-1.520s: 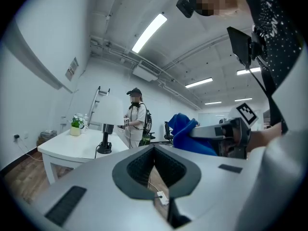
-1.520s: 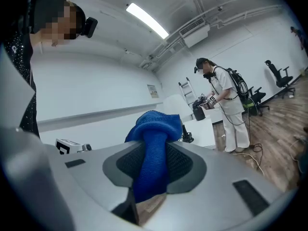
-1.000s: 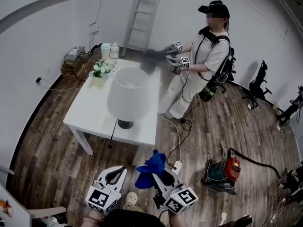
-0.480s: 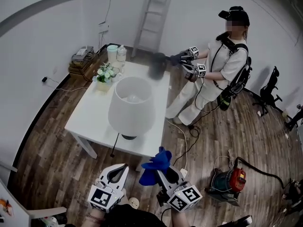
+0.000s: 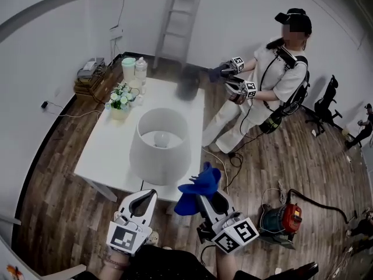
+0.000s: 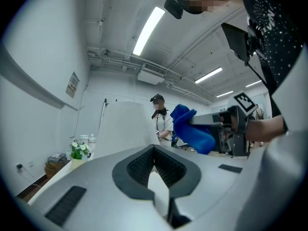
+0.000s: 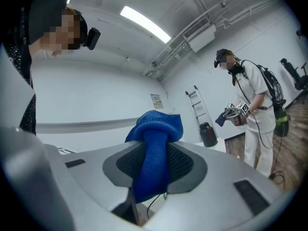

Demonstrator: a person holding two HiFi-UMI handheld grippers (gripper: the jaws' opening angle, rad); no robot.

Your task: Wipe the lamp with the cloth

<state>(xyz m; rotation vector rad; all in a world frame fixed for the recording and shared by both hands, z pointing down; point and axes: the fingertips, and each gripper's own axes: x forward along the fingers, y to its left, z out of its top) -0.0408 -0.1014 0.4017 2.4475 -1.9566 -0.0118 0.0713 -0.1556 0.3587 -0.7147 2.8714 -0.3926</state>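
Blue cloth point(image 5: 197, 189) pinched in R tongs point(image 5: 206, 200); L tongs point(image 5: 147, 196) closed, empty, near lamp point(image 5: 160, 153).

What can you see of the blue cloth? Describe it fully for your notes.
The blue cloth looks like soft, finely textured microfibre. It is bunched, not spread: a narrow waist is pinched between the shut jaws of the right hand-held gripper, a rumpled bulge sticks out past the jaw tips, and a tail hangs behind them. It is held in the air at the near edge of the white table, close beside the lamp shade but seemingly not touching it.
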